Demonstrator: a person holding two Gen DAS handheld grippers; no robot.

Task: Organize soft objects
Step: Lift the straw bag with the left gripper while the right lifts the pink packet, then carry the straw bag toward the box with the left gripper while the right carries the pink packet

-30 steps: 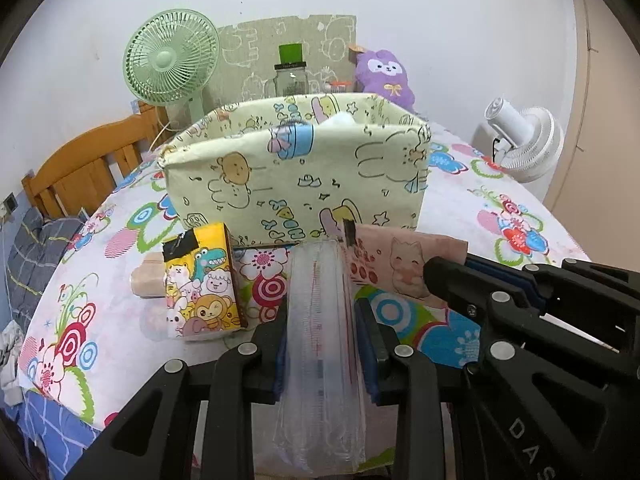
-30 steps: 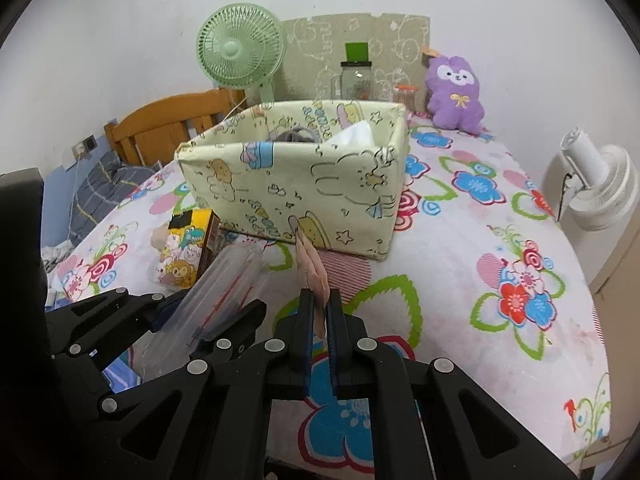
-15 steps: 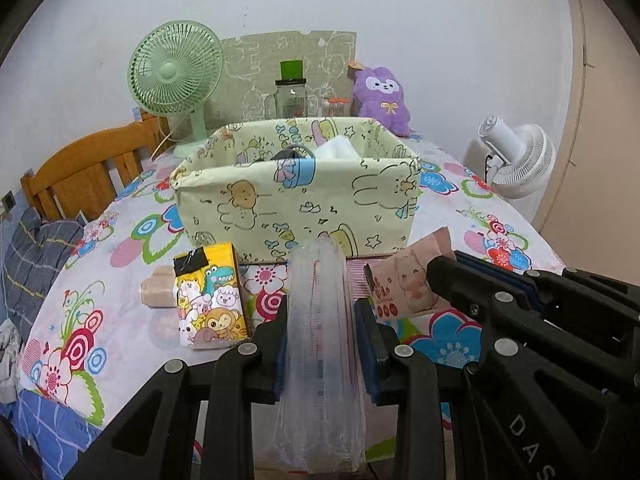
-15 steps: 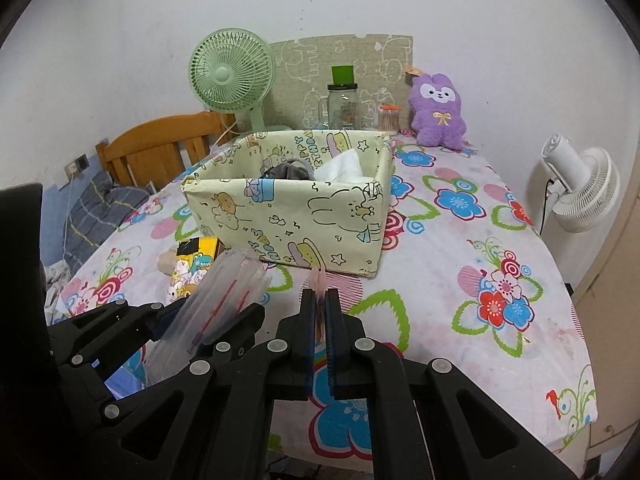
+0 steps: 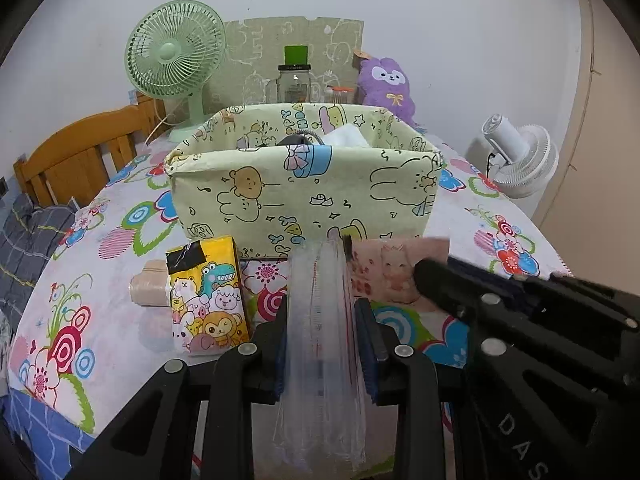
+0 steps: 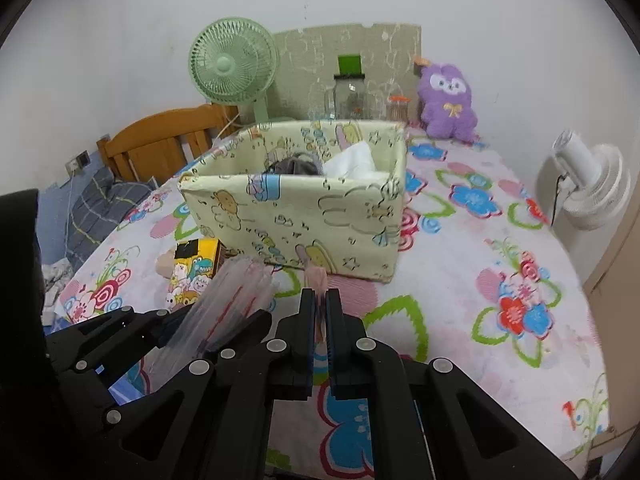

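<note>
Against a second ago, the box (image 5: 304,196) sits farther from both cameras and its inside shows more, so both loads are raised before it. The left tongs (image 5: 322,334) clamp a clear bag (image 5: 322,320); the right tongs (image 6: 319,312) pinch a pink packet (image 6: 316,276) edge-on. Both hang just short of the box's near wall, probably ready to drop in.

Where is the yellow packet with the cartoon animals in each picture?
Left wrist view: the yellow cartoon tissue packet lies lower left, left of the left gripper.
Right wrist view: the packet is at left, partly hidden behind the clear bag.
Shared landmark: the printed fabric box just behind it.
</note>
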